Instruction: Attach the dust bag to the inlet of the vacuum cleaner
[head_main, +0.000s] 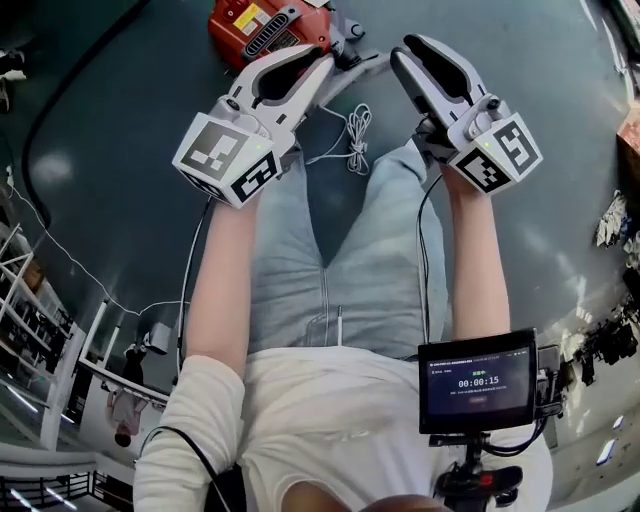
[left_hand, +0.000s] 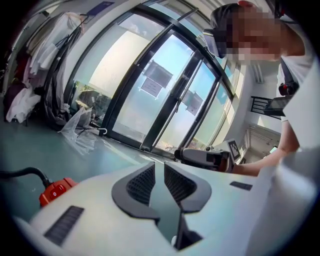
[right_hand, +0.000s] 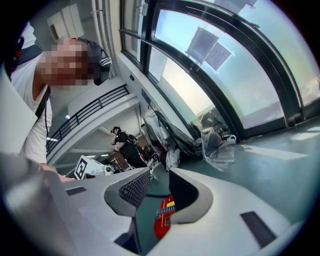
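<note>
With the left gripper (head_main: 315, 58) narrowly parted and the right gripper (head_main: 408, 50) wider, both empty and raised just short of the red vacuum cleaner (head_main: 262, 28), and no dust bag in sight, best find the bag near the vacuum cleaner first.

1 steep overhead, 2 near-level outward
</note>
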